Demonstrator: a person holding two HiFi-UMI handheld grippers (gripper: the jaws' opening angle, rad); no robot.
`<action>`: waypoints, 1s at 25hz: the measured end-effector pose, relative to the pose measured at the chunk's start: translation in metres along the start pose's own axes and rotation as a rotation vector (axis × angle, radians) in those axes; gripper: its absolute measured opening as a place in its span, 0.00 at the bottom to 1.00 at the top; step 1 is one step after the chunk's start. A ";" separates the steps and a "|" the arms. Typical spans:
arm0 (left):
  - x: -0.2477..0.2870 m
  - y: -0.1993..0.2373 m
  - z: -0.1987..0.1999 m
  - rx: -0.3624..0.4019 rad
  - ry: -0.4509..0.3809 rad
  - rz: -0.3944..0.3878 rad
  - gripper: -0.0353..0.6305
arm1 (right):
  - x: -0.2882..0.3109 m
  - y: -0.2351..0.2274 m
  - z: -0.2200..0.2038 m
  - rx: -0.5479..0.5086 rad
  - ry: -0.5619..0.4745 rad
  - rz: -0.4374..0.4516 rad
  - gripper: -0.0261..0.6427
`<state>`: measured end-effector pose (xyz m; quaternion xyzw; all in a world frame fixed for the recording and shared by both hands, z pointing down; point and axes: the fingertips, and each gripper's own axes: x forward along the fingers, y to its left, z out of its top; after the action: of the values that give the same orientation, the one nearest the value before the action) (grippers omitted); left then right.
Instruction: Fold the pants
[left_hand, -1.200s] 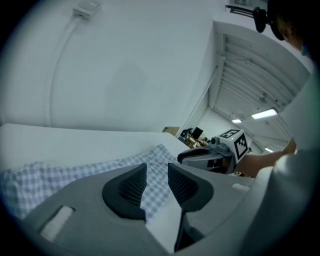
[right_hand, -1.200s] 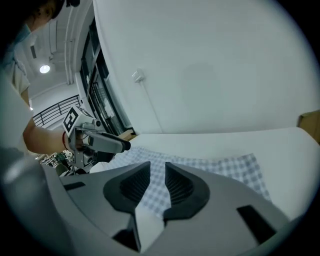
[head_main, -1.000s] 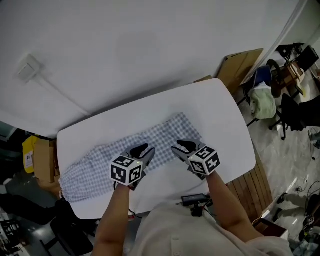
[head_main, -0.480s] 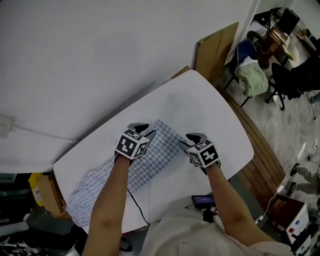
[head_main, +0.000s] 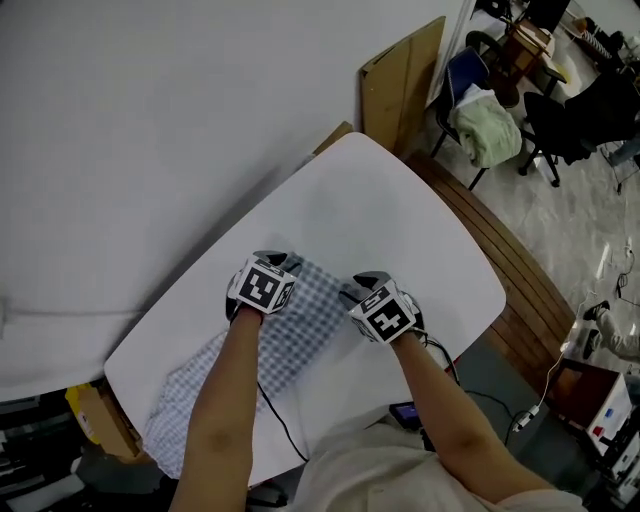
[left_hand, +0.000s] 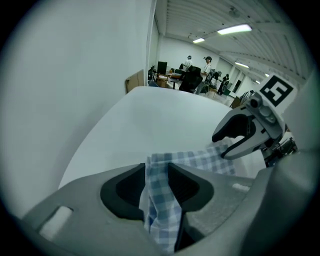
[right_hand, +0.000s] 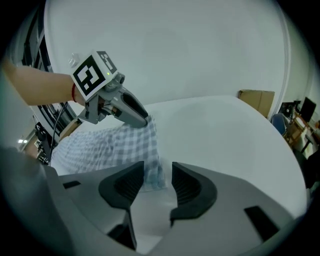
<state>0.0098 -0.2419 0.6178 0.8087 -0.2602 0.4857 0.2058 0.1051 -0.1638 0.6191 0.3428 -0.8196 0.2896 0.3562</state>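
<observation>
My white rounded desk (head_main: 420, 230) stands against a plain white wall (head_main: 150, 120). At its far corner I see a flat brown cardboard sheet (head_main: 400, 80) leaning upright. Beyond that, a blue chair (head_main: 465, 75) carries a pale green cloth (head_main: 487, 130). Brown wooden floorboards (head_main: 520, 300) run along the desk's right edge.

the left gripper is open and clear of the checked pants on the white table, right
No: the left gripper is shut on the checked pants, fabric pinched between its jaws, as the left gripper view shows. The table is white.
</observation>
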 end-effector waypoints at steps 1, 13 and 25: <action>0.002 0.001 -0.002 0.009 0.010 0.011 0.26 | 0.002 0.001 -0.001 -0.017 0.012 -0.015 0.31; 0.016 -0.002 0.002 0.008 -0.007 -0.022 0.22 | 0.008 0.003 -0.003 -0.079 0.084 -0.130 0.22; -0.020 -0.037 0.048 0.051 -0.160 -0.112 0.11 | -0.050 -0.003 0.004 0.147 -0.052 -0.051 0.09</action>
<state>0.0570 -0.2364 0.5756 0.8631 -0.2177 0.4139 0.1903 0.1311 -0.1507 0.5780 0.3964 -0.7961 0.3306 0.3159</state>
